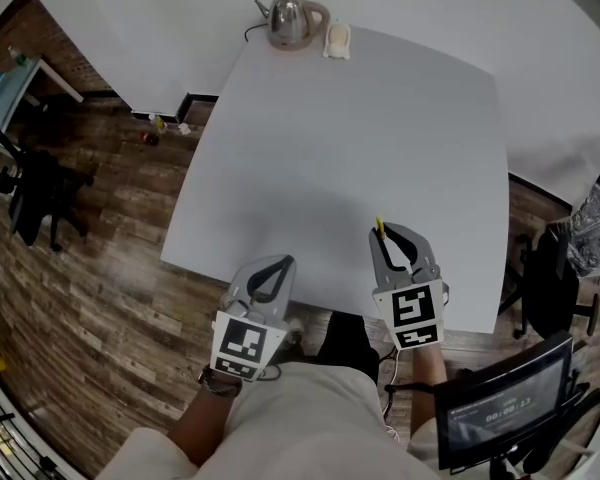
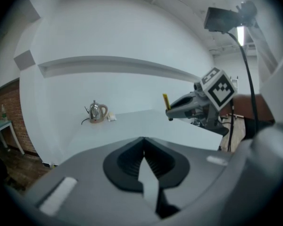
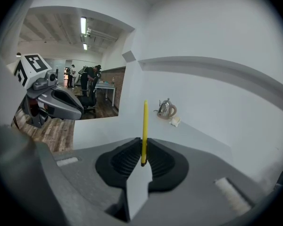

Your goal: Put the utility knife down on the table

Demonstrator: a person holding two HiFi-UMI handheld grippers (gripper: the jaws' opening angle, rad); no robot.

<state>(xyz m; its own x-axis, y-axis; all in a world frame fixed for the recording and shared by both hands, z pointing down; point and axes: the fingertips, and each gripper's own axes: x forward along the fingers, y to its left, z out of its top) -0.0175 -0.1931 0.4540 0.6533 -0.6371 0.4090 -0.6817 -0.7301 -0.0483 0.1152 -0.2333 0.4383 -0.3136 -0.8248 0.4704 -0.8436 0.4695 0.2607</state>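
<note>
A thin yellow utility knife (image 3: 144,126) stands upright between the ribbed pads of my right gripper (image 3: 144,147), which is shut on its lower end. In the head view the knife (image 1: 380,230) pokes out of the right gripper (image 1: 385,238) above the near edge of the white table (image 1: 360,148). My left gripper (image 1: 279,266) hovers at the table's near edge to the left, shut with nothing in it; in its own view the jaws (image 2: 144,142) meet. The left gripper view also catches the knife (image 2: 165,100) in the right gripper (image 2: 186,107).
A steel kettle (image 1: 292,18) and a small cream object (image 1: 337,40) sit at the table's far edge. A black chair (image 1: 555,278) and a dark screen (image 1: 500,408) stand to the right, and another chair (image 1: 35,193) stands on the wooden floor at the left.
</note>
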